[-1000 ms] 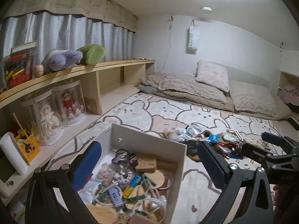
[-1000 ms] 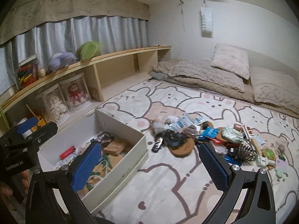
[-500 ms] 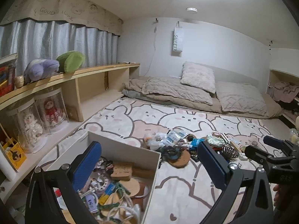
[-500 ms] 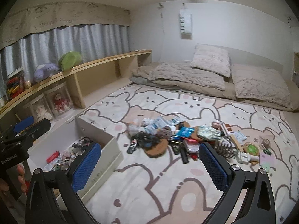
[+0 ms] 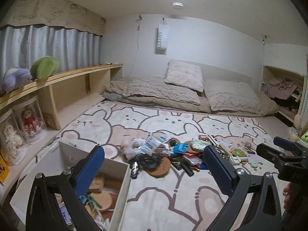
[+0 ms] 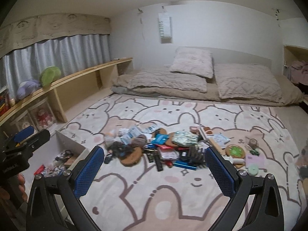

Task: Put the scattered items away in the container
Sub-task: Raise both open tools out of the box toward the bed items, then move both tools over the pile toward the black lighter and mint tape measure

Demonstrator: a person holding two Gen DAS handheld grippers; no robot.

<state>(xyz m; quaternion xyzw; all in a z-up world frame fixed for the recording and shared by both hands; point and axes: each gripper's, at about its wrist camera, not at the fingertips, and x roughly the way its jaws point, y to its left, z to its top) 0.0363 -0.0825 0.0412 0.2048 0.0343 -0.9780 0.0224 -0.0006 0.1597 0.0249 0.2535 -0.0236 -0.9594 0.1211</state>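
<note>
Lying in a heap on the bear-print blanket [image 6: 173, 192], the scattered pile [image 6: 163, 148] is the bulk of what is left: packets, cork discs, a dark comb-like piece, a blue bar [image 6: 185, 166] at its near edge, and a green coaster [image 6: 235, 150] with a few small bits strung out to the right. The box [image 5: 123, 175] stands on the blanket to the left of the pile, just beside it, and already holds wooden discs [image 5: 102, 198] and other small things, so I judge the job partly done, with most items not yet moved.

The left gripper [image 5: 154, 165] hangs over the box's near right corner, jaws spread wide, nothing between the blue pads. The right gripper [image 6: 154, 171] is likewise released and empty, hanging above bare blanket just near of the pile, which suggests a pick from the pile's near edge comes next.

The left view looks down into the box's near end and shows the discs; it also catches the right gripper from the side at the far right. The right view shows the box's far end, with a red item [image 6: 39, 169] and small trinkets, and lays the pile out more plainly, including the pale pieces at its right end. Pillows [image 6: 192, 62] lie well beyond.
</note>
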